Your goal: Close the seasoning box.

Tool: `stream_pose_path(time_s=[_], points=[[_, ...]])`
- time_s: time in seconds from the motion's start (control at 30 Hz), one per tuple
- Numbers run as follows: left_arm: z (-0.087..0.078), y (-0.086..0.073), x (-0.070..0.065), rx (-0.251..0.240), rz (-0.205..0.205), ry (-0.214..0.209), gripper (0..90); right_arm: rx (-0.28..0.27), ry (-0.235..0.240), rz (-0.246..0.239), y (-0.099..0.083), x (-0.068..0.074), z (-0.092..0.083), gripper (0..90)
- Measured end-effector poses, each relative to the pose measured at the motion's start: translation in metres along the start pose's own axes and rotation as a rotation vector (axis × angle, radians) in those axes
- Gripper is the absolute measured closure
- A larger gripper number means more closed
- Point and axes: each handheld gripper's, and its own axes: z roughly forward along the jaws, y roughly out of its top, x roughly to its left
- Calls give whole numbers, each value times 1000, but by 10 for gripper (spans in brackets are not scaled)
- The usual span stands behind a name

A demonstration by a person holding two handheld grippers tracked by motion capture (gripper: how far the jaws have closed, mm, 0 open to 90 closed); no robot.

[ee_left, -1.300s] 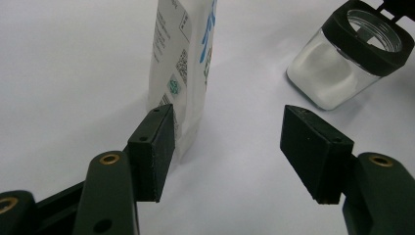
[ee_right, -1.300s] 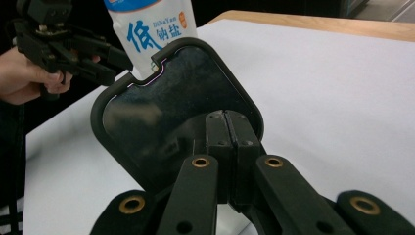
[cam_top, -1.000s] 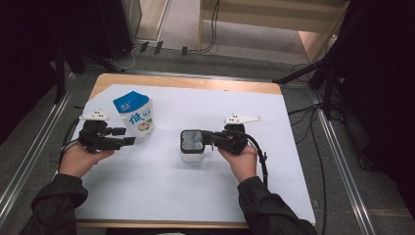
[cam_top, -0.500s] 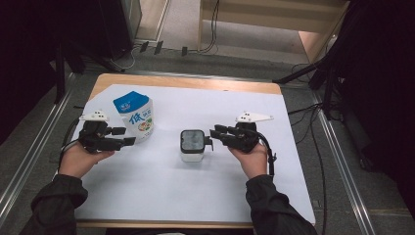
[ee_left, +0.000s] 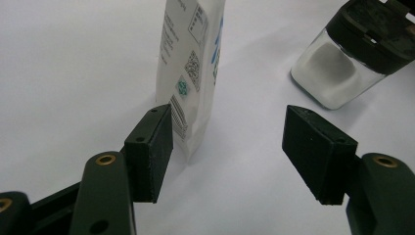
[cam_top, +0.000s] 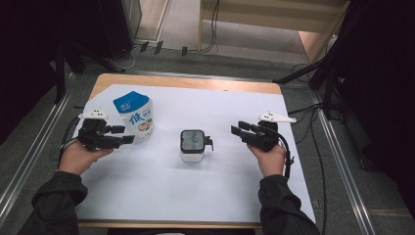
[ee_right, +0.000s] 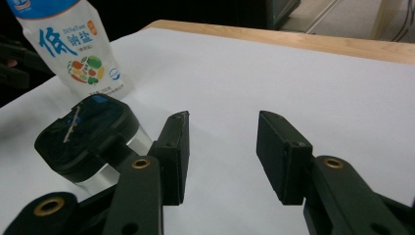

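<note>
A white and blue salt bag point(cam_top: 136, 116) stands upright at the left of the white sheet. A small glass jar point(cam_top: 193, 145) with a black lid and white contents sits on its own at the middle. My left gripper point(cam_top: 125, 134) is open at the bag's lower left. In the left gripper view the bag point(ee_left: 193, 63) stands just past the left pad point(ee_left: 151, 152), untouched, with the jar point(ee_left: 347, 54) farther right. My right gripper point(cam_top: 237, 129) is to the right of the jar, apart from it. Its jaws have just been opening, and in the right gripper view nothing lies between them point(ee_right: 222, 147).
A white sheet point(cam_top: 195, 196) covers most of the wooden table point(cam_top: 195, 83). Metal rails run along both sides of the table. Cables and dark stands lie on the floor behind it and to its right.
My right gripper let go of the jar, opened and drew away to the right. The jar stays where it was. My left gripper and the bag have not moved.
</note>
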Motion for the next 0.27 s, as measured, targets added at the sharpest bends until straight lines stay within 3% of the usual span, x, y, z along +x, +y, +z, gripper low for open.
stream_pose_path(time_s=[0.27], points=[[7,4,1,0,0,-14,370,16,-54,36,-11,-13,-9,539]])
